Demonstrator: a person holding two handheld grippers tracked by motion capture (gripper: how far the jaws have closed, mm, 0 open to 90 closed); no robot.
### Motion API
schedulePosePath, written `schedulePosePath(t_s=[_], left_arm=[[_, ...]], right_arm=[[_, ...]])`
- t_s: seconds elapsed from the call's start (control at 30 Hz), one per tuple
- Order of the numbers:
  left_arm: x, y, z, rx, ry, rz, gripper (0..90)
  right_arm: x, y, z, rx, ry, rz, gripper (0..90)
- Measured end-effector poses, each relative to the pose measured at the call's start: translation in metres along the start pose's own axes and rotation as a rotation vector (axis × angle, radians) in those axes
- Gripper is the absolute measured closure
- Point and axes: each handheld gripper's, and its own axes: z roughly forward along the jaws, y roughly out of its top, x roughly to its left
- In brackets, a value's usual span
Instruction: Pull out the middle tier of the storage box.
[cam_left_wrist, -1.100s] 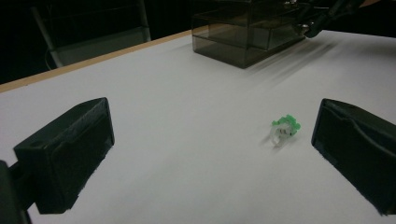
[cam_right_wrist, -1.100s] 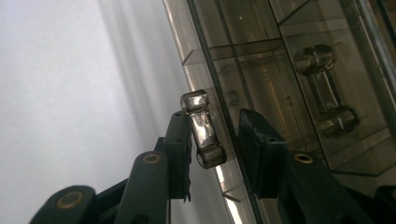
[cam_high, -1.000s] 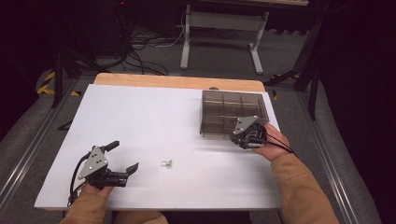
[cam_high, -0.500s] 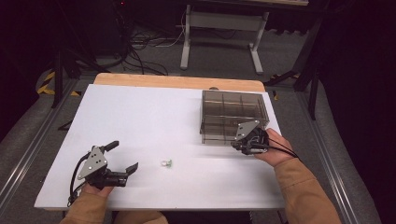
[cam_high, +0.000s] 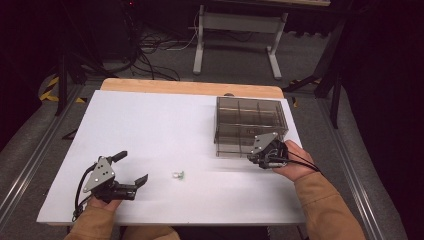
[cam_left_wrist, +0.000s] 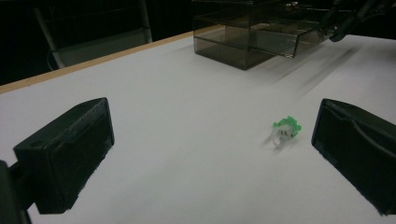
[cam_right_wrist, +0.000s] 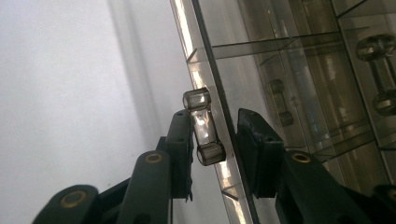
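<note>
A smoky see-through box of drawers (cam_high: 250, 117) stands at the table's right. My right gripper (cam_high: 260, 156) sits at its near face, shut on a drawer's small clear handle (cam_right_wrist: 203, 127); one jaw is outside the handle, the other behind the drawer's front panel (cam_right_wrist: 212, 79). The drawer (cam_left_wrist: 282, 43) sticks out a little from the box (cam_left_wrist: 233, 35). A tiny green and clear part (cam_high: 178, 175) lies on the white table, just right of my left gripper (cam_high: 134, 166). In the left gripper view the part (cam_left_wrist: 286, 131) lies near the right jaw, and my left gripper (cam_left_wrist: 212, 154) is open and holds nothing.
The white tabletop (cam_high: 165, 125) has a wooden strip along its far edge (cam_high: 190, 87). Beyond it are dark floor, cables and a grey stand (cam_high: 235, 25). Other drawers with similar handles (cam_right_wrist: 378, 51) show through the box wall.
My right gripper has drawn back toward the person with the handle, and the drawer has slid out a little. The left gripper and the small part have stayed put.
</note>
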Motion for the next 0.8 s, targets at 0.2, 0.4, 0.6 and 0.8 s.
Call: schedulePosePath(t_s=[0.2, 0.4, 0.6, 0.8], left_arm=[[0.0001, 0.0000, 0.0000, 0.000, 0.000, 0.000, 0.2], [-0.0001, -0.0001, 0.0000, 0.000, -0.002, 0.000, 0.2], [0.0000, -0.0001, 0.0000, 0.001, 0.000, 0.001, 0.2], [0.0000, 0.0000, 0.0000, 0.001, 0.000, 0.002, 0.2]], right_arm=[[0.0004, -0.0004, 0.0014, 0.005, -0.001, -0.005, 66.8], [0.0007, -0.0009, 0.0023, 0.013, 0.002, -0.005, 64.6], [0.0018, -0.0018, 0.0020, 0.003, 0.006, 0.002, 59.5], [0.0042, -0.0005, -0.0049, -0.028, 0.029, 0.012, 49.0]])
